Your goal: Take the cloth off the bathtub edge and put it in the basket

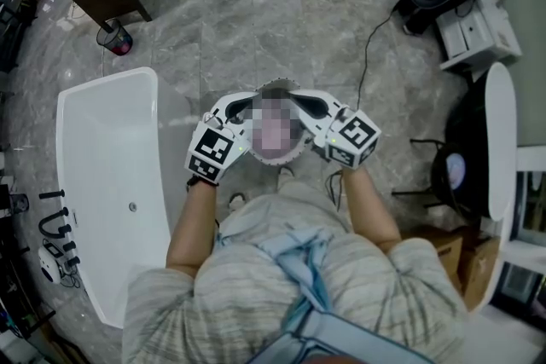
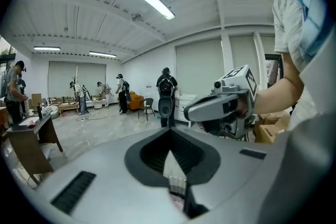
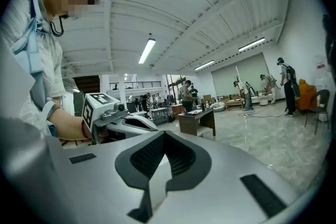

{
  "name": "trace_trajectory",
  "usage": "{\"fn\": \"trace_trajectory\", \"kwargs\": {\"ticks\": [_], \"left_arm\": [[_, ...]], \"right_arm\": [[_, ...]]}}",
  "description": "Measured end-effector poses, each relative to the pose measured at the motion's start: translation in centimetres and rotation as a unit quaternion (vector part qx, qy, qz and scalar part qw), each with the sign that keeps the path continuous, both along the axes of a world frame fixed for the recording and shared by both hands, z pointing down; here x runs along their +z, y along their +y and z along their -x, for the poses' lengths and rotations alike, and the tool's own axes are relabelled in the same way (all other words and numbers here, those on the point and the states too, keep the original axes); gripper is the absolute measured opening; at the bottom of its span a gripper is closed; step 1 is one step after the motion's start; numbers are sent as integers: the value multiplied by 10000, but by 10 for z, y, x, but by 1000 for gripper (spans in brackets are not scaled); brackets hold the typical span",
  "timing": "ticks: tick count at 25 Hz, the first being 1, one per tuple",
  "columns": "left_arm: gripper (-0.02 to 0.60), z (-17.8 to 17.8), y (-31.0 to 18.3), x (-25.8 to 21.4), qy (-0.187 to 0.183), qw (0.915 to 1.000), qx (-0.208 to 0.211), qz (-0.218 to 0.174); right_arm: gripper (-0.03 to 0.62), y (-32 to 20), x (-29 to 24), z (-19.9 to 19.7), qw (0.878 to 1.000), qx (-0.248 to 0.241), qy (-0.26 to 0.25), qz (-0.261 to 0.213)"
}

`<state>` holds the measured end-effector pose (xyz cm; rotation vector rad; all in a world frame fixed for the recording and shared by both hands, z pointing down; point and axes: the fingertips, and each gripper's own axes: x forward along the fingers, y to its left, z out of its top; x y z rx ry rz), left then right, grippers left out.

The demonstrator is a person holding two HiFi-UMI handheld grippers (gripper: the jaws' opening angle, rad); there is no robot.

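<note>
Left gripper (image 2: 169, 139): fingers closed fully together, holding nothing.
Right gripper (image 3: 164, 136): fingers likewise shut and empty. The two are held side by side, tips close, above the basket.
Basket (image 1: 290, 159): round with a scalloped rim, on the grey marble floor (image 1: 256, 21) just ahead of the person's feet.
Cloth (image 1: 273, 136): a pinkish mass inside the basket, detail unclear.
Bathtub (image 1: 64, 149): white, just left of the basket.
</note>
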<state>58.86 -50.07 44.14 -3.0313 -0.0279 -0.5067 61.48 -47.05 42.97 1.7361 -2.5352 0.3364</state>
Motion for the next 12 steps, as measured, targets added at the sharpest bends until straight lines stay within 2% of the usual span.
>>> {"fn": "trace_trajectory", "kwargs": {"ticks": [5, 12], "left_arm": [[3, 5, 3, -11, 256, 9996, 69, -51], [3, 12, 6, -20, 452, 9989, 124, -78]], "right_arm": [[5, -1, -10, 12, 9991, -96, 395, -97], [5, 0, -15, 24, 9988, -92, 429, -194]]}}
